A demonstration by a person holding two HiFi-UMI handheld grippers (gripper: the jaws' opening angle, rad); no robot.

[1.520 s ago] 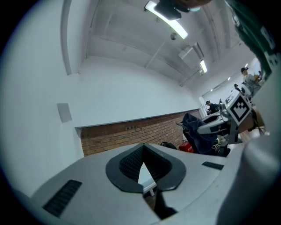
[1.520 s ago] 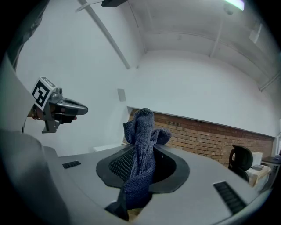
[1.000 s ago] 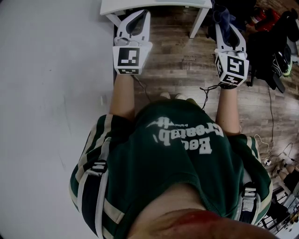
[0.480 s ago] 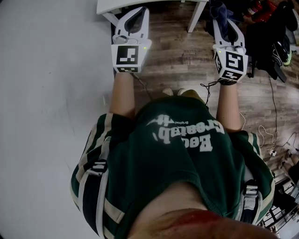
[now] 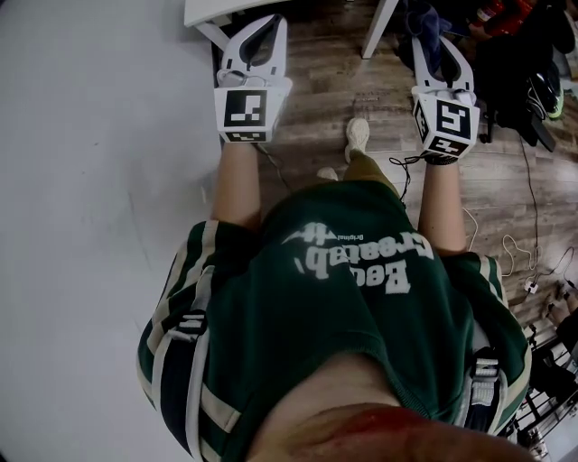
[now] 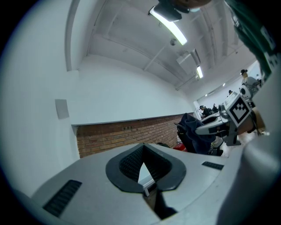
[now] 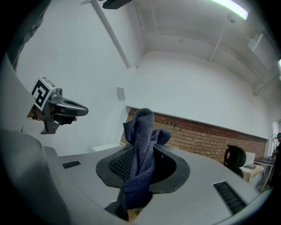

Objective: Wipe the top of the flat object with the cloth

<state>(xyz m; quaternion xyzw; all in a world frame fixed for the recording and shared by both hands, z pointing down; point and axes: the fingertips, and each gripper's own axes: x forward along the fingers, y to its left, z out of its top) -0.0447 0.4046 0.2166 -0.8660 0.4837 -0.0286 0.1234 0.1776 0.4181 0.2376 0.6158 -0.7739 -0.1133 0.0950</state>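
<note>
Left tool (image 6: 144, 167): jaws closed down to a narrow slit, nothing between them, only a thin white sliver showing through the gap. Right tool (image 7: 140, 154): jaws clamped on the dark blue cloth (image 7: 139, 132); the cloth is bunched, sticks up above the pads in a folded knob and also hangs down below them. Both tools are held out in front of the person at about the same height, well apart, each marker cube facing the head camera, and both are in the air over the wood floor (image 5: 325, 99), touching nothing else. In the head view the cloth shows as a dark lump at the tip of the right tool. Just beyond the left tool's tip is the corner of a white bench (image 5: 212, 11), with one white leg (image 5: 379, 32) between the two tools; its top is out of frame. One shoe (image 5: 358, 137) is forward on the floor below the green shirt (image 5: 343, 298). White wall (image 5: 90, 180) on the left. Dark bags and clothing (image 5: 528, 68) piled at right, thin cables (image 5: 528, 262) trailing on the floor. Brick wall strip (image 6: 127, 134) in the background of both gripper views.
</note>
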